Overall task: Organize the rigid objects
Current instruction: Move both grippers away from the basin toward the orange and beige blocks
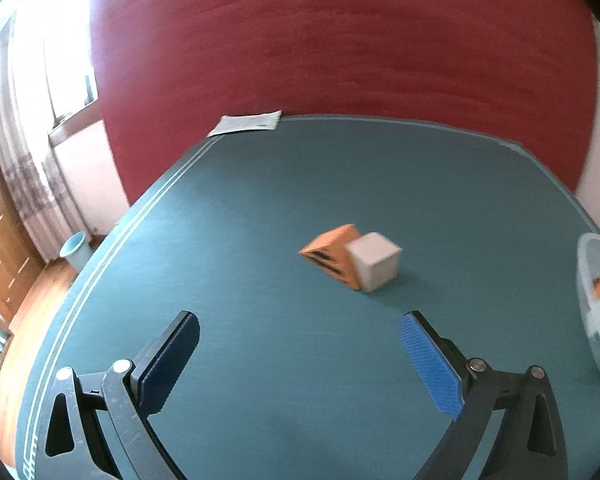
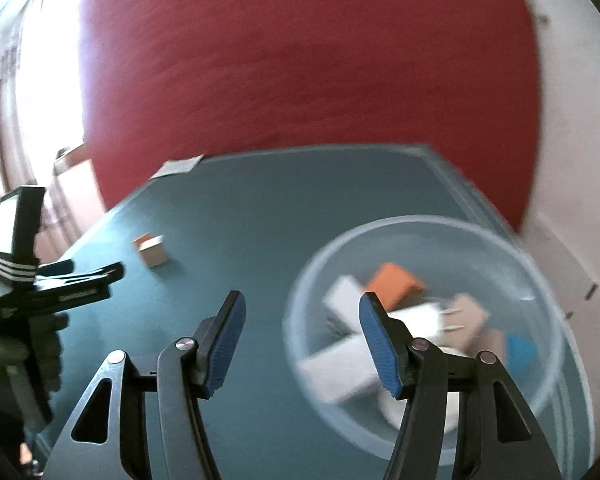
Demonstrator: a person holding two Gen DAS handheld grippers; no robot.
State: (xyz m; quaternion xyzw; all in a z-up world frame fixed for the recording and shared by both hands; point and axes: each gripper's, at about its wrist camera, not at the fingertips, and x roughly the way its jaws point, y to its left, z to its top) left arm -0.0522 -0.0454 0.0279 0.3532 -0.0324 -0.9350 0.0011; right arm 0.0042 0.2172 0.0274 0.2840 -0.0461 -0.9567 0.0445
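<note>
In the left wrist view, nearest to us at the bottom of the frame, the left gripper (image 1: 300,334) has its jaws spread wide and holding nothing, hanging over the teal worktop (image 1: 240,208); just above them, right of centre, we see an orange box (image 1: 332,254) and a pale cube (image 1: 376,260) touching each other on the worktop; at the right edge a clear bowl (image 1: 588,264) shows partly, with small items inside that we cannot make out; a white paper (image 1: 248,123) lies at the far edge, below a red wall (image 1: 340,40).

In the right wrist view, the right gripper (image 2: 300,308) fills the bottom centre, jaws spread and empty; to their right, the blurred clear bowl (image 2: 540,272) holds a jumble of orange, white, tan and blue blocks (image 2: 392,280); at centre left the orange box (image 2: 144,237) and pale cube (image 2: 154,252) sit together, well apart from the bowl; the left gripper (image 2: 80,272) shows at the left edge.
</note>
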